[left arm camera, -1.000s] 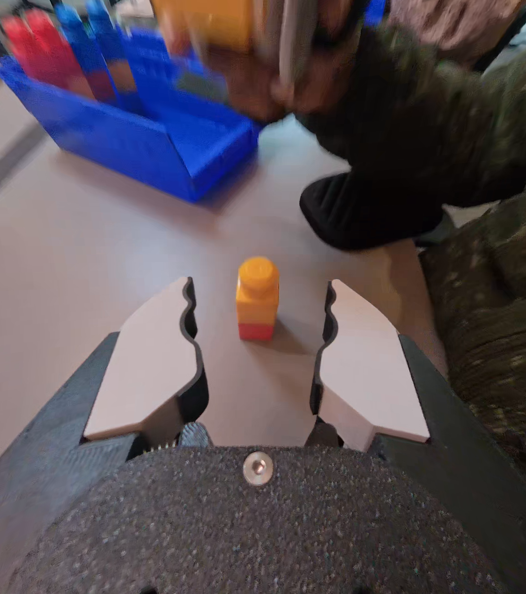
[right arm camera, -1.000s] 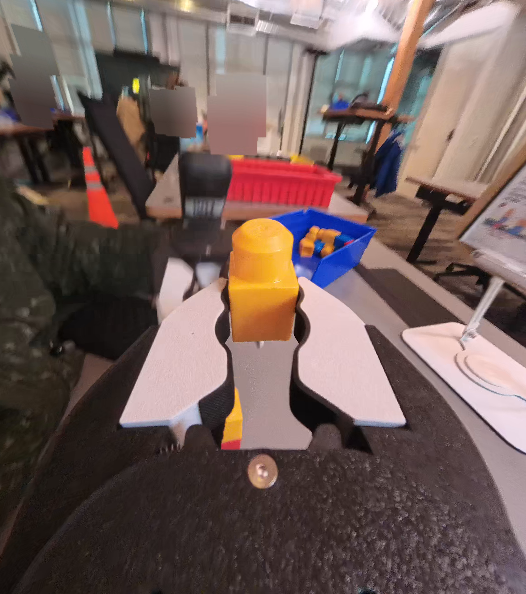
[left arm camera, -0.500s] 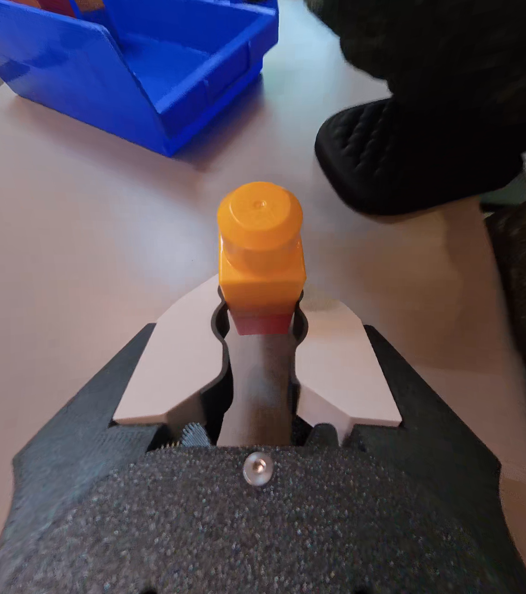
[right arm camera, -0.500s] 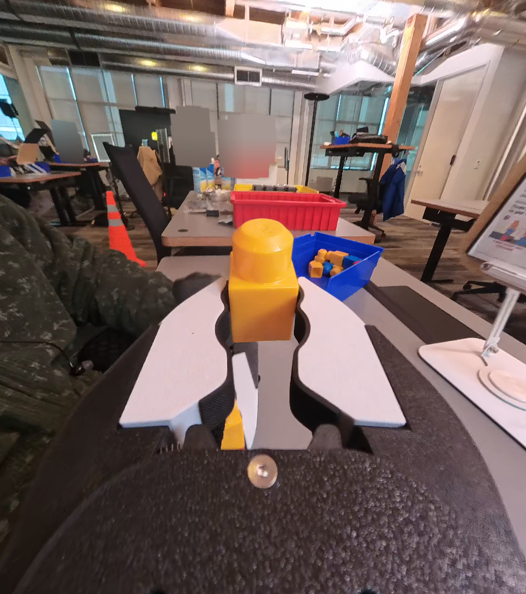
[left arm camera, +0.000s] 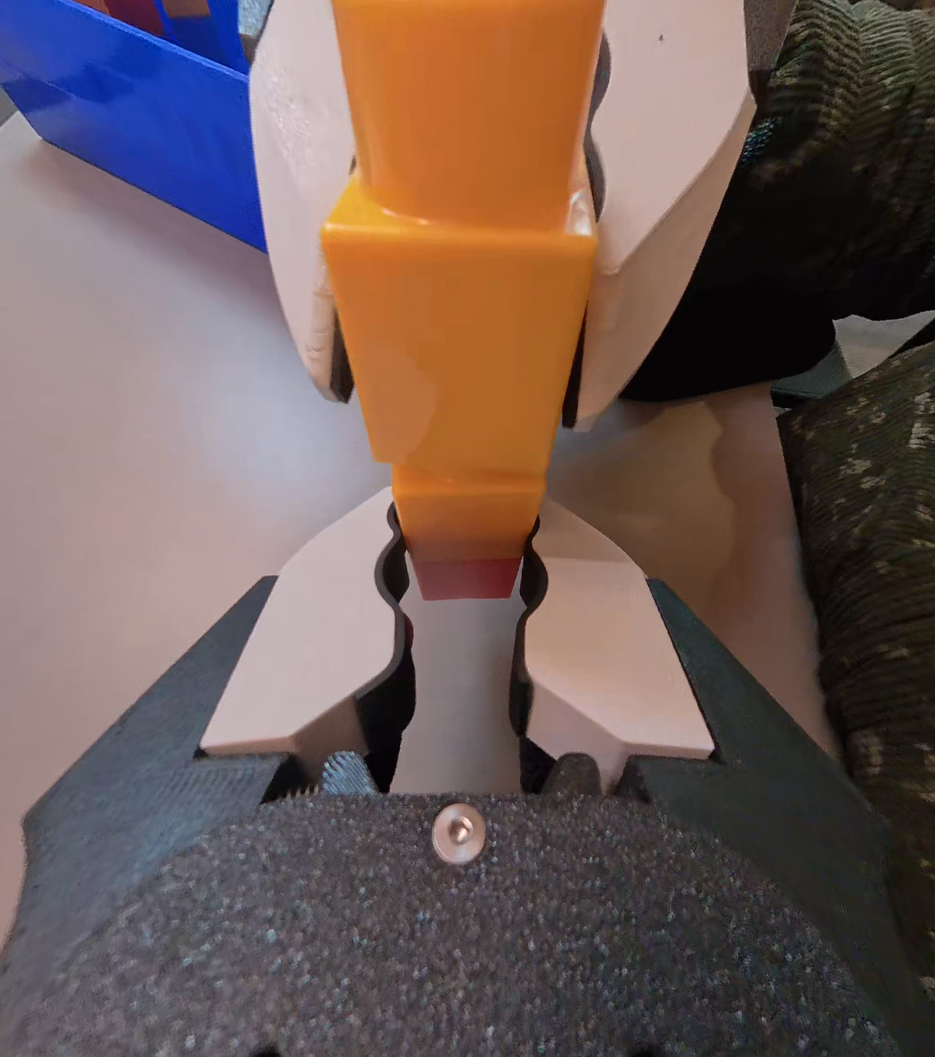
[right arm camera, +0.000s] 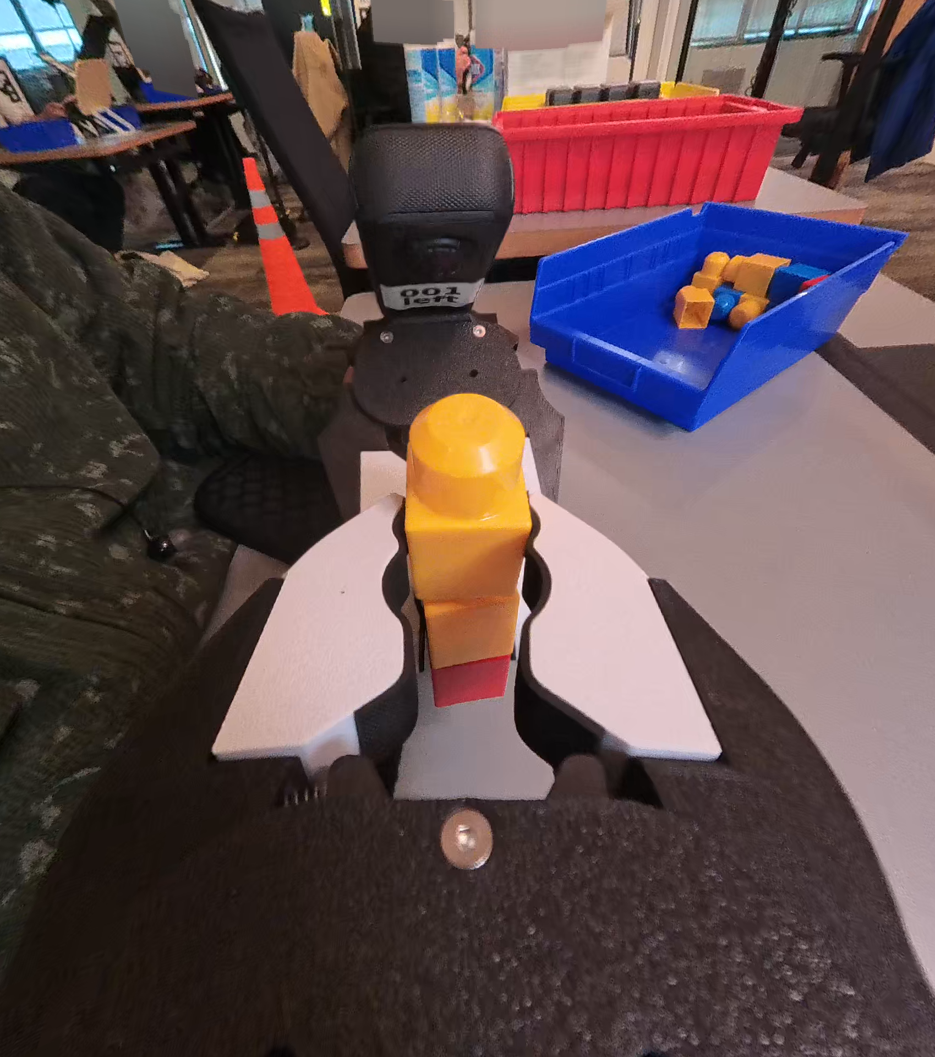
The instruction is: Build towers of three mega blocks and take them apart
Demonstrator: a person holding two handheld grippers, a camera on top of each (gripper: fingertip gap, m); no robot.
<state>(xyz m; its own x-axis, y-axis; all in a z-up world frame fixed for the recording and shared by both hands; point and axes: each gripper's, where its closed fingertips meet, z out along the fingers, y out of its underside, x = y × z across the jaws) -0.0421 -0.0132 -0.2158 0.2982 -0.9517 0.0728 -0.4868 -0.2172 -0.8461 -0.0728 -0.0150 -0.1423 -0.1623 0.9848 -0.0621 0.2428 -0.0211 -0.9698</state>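
Mid-frame, both views: three-block tower on bench [right arm camera: 796,543]. Right gripper [right arm camera: 468,549] clamped on top orange block [right arm camera: 468,549]; left gripper [left arm camera: 465,557] pinching lower orange block [left arm camera: 468,515] above red base block [left arm camera: 465,579]. Press straight down, keep bottom braced, release only once seated flush.

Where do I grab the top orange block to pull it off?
Pinch the top orange block by its flat side walls, below the round stud, coming in level from the side: flat faces hold firm, the stud would probably slip. The right tool grips it so; the left tool holds the blocks below.
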